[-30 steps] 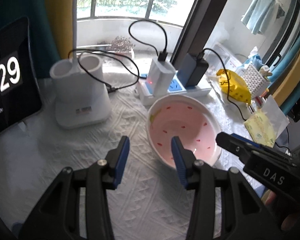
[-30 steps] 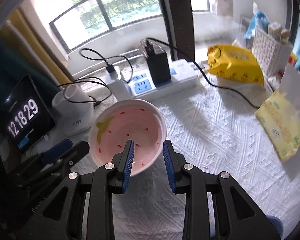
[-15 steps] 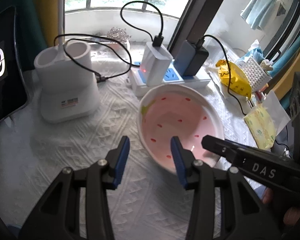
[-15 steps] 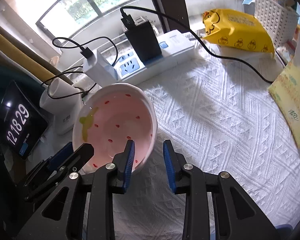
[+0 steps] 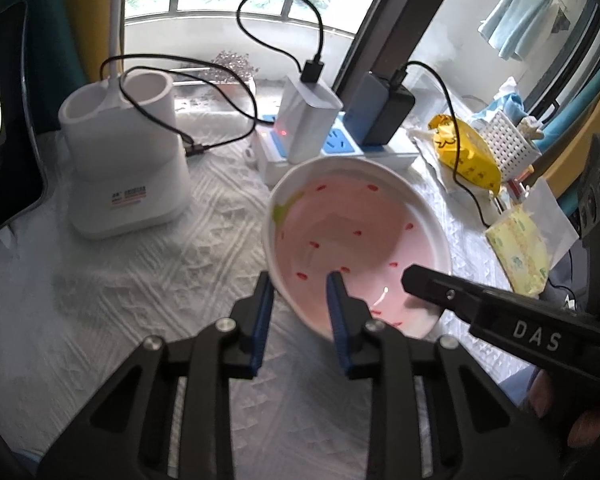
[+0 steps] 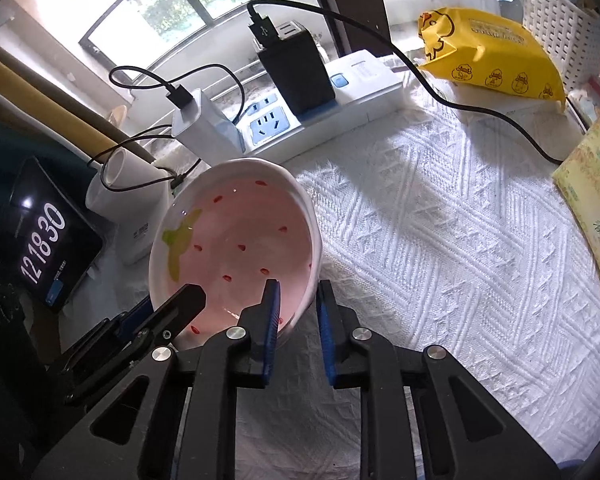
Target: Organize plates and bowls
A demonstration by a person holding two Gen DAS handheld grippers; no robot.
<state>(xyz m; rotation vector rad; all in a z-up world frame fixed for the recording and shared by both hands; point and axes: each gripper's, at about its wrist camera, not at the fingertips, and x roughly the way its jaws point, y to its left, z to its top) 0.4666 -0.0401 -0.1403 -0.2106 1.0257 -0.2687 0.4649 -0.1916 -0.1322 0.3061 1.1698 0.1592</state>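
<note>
Both grippers, left [image 5: 299, 294] & right [image 6: 296, 302], have just been closing and now pinch the bowl [image 5: 352, 236] rim w/ 2 pads each (glazed ceramic imo: stiff, slick, breakable), so grab the rim.

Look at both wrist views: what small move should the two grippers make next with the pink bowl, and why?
Probably a short, level lift with both hands together. The left gripper and right gripper have just been closing, each straddling the rim of the pink bowl on opposite sides, pads at its wall. The power strip and its cables sit just behind, so rise before carrying it anywhere.
</note>
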